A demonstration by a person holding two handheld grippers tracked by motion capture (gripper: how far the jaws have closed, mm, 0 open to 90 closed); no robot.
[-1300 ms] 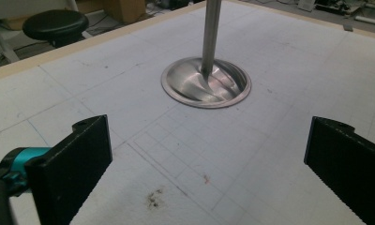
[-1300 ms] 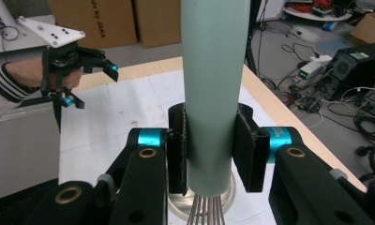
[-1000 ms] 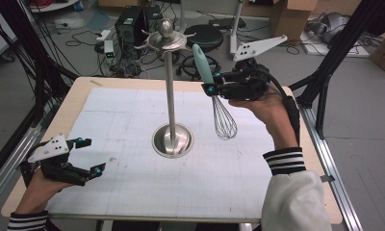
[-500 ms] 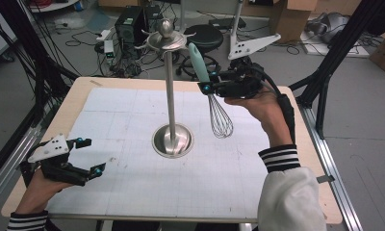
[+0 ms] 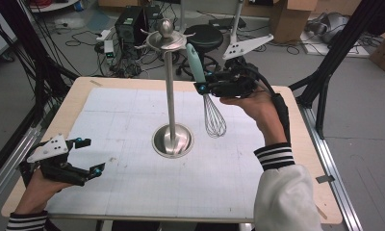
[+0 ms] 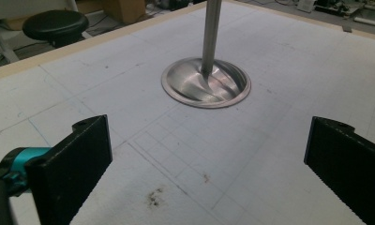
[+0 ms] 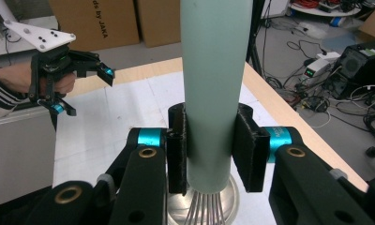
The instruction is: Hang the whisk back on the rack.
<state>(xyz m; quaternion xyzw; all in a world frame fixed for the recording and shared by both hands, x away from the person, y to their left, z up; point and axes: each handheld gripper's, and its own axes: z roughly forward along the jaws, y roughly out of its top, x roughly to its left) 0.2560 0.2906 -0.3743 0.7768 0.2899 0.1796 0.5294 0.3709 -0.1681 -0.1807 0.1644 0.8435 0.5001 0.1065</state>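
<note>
right tongs (image 5: 203, 87) pinching whisk (image 5: 211, 107), carried closer to stand (image 5: 171, 86) top | likely hanging it | left tongs (image 5: 89, 156) spread, idle

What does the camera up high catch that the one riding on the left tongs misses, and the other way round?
The high view alone shows the right tongs clamped on a whisk by its pale green handle, wires hanging down, lifted beside the top of a tall metal stand with hooks. It also shows both hands and the left tongs from outside.

The left gripper view alone shows faint grid lines and dark smudges on the white mat up close, between its own wide-apart jaws.

Both show the stand's round base, its pole and the table's wooden edge.
</note>
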